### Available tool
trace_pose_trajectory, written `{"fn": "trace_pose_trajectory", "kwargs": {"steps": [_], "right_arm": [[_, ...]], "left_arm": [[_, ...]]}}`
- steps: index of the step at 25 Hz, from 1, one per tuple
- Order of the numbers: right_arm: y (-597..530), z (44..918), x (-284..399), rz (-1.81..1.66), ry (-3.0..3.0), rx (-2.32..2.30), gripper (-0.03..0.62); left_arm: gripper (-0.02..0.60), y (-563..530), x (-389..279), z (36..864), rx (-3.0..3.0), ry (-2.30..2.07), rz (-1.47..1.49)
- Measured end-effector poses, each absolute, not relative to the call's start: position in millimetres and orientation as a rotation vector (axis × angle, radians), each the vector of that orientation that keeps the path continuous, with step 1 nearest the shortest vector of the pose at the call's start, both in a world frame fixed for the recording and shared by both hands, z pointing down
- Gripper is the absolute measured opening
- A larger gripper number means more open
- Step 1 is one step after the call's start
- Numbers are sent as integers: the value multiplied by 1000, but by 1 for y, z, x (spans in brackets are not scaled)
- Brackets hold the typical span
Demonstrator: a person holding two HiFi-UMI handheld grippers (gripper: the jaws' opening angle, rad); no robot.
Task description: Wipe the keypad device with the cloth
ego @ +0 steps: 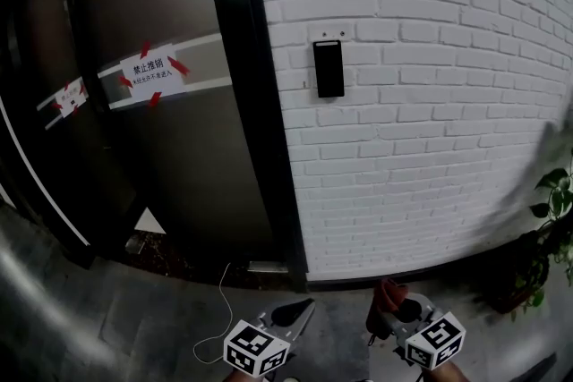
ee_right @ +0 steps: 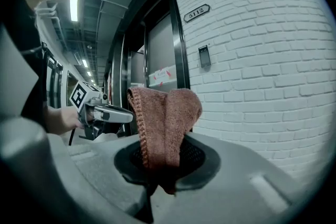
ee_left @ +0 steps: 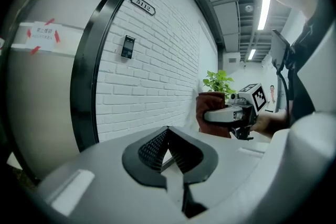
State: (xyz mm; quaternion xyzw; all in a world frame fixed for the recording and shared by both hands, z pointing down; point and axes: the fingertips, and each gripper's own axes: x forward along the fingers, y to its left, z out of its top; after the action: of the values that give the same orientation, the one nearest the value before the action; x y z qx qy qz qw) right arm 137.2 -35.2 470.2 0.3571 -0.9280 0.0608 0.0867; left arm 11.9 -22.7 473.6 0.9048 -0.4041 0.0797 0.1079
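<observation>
Where the keypad device (ego: pixel 329 68) sat: flat on the white brick wall (ego: pixel 448 103), just right of the black door frame (ego: pixel 251 103) and below a number plate (ee_right: pixel 196 12), with its long axis vertical.
Cloth (ee_right: pixel 165 123): a red-brown knit wad with its folded end standing up past the tips, well apart from the device.
Right tongs (ee_right: pixel 160 165): clamped on the cloth, low near the head view's bottom edge.
Left tongs (ee_left: pixel 167 152): tips pressed together on nothing, just beside the right pair and equally low.
Bearing: the device lay ahead of and well above both tongs, roughly over the gap between them, with the cloth slightly to its right.
Likely move: the right arm carried the cloth, so it seemed the one to reach up, forward and a touch leftward, then stroke along the vertical axis.
Surroundings: a taped notice (ego: pixel 152 72) on the door and a plant (ego: pixel 555 192) at far right.
</observation>
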Motion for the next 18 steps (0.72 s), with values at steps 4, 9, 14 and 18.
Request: {"fn": "trace_pose_trajectory", "kwargs": {"steps": [4, 9, 14, 18], "right_arm": [[-36, 474, 134, 180, -2746, 1098, 49], [-33, 478, 128, 193, -2740, 1110, 49], [-36, 477, 132, 189, -2710, 1140, 49], [-34, 486, 134, 202, -2697, 1142, 49]], "left_arm": [[17, -27, 9, 473, 2687, -1155, 229], [17, -26, 10, 474, 2695, -1117, 234], [17, -27, 12, 472, 2711, -1090, 219], [17, -27, 5, 476, 2701, -1109, 213]]}}
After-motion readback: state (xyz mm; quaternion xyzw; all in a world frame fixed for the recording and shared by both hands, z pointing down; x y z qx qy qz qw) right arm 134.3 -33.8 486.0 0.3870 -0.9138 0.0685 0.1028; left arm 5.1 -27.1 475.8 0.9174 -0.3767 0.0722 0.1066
